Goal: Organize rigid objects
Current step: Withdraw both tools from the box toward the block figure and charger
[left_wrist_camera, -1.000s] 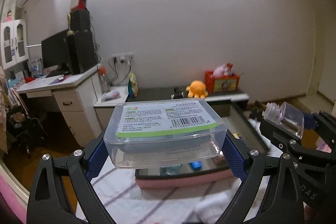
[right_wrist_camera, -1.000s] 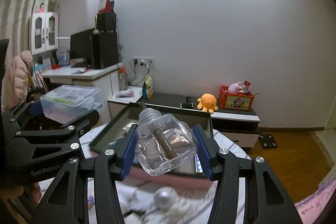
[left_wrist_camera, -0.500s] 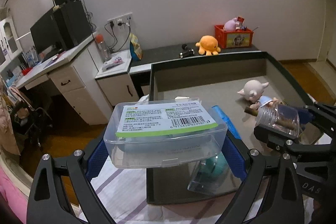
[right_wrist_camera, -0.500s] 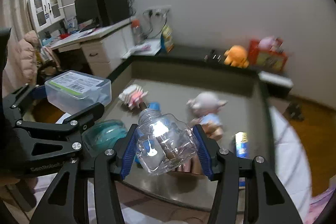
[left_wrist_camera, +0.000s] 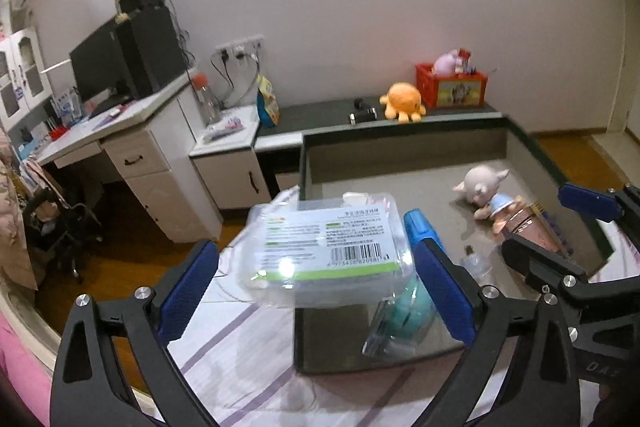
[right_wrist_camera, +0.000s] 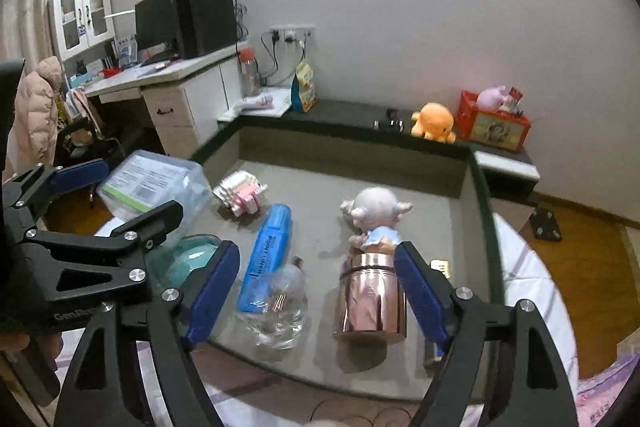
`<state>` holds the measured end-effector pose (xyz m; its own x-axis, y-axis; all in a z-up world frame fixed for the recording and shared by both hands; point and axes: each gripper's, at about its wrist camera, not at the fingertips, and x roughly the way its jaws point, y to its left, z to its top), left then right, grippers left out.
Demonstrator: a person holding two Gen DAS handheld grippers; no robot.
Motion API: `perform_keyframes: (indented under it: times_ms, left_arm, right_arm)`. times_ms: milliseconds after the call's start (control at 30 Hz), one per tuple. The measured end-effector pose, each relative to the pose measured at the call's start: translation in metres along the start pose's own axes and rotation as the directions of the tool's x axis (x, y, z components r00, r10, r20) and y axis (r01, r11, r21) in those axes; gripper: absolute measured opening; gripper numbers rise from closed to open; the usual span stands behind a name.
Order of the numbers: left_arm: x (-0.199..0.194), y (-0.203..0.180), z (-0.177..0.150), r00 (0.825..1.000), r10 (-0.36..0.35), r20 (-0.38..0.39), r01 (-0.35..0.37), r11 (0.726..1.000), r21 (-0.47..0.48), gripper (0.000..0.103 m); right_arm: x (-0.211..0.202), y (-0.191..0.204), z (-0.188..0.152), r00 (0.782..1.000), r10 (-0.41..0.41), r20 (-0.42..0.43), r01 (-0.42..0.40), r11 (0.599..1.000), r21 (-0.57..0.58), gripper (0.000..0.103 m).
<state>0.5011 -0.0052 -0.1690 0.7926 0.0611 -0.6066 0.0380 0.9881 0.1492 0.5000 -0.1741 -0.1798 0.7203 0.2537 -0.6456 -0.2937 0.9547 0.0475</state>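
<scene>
both grippers, left gripper [left_wrist_camera: 316, 287] and right gripper [right_wrist_camera: 316, 291], are opening; clear box [left_wrist_camera: 328, 247] and glass bottle [right_wrist_camera: 280, 307], clamped a second ago, drop free over the tray [right_wrist_camera: 486, 227], open floor mid-tray.

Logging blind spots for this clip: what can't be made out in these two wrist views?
Left wrist view: the clear box is motion-blurred; what supports it and its label print cannot be read.
Both views: the teal object is mostly covered by the box and the opening left claw.
Right wrist view: the gold item beside the copper canister is mostly hidden behind a pad of the opening right claw.
</scene>
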Motion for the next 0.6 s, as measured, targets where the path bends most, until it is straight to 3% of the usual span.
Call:
perform_keyframes:
  times_ms: [167, 300, 600]
  left_arm:
    - [-0.061, 0.009, -0.004, 0.993, 0.008, 0.117, -0.004, 0.999, -0.035, 0.103]
    - [-0.116, 0.015, -0.018, 0.974, -0.006, 0.226, 0.021, 0.998, -0.064, 0.103]
    - [-0.203, 0.009, -0.063, 0.948, -0.025, 0.317, 0.047, 0.997, -0.061, 0.103]
  right_arm:
    - [-0.055, 0.019, 0.002, 0.994, -0.039, 0.105, 0.043, 0.999, -0.032, 0.082]
    - [-0.103, 0.032, -0.002, 0.98, -0.049, 0.191, 0.058, 0.997, -0.041, 0.084]
    - [-0.194, 0.056, -0.05, 0.953, -0.056, 0.297, 0.071, 0.997, -0.041, 0.09]
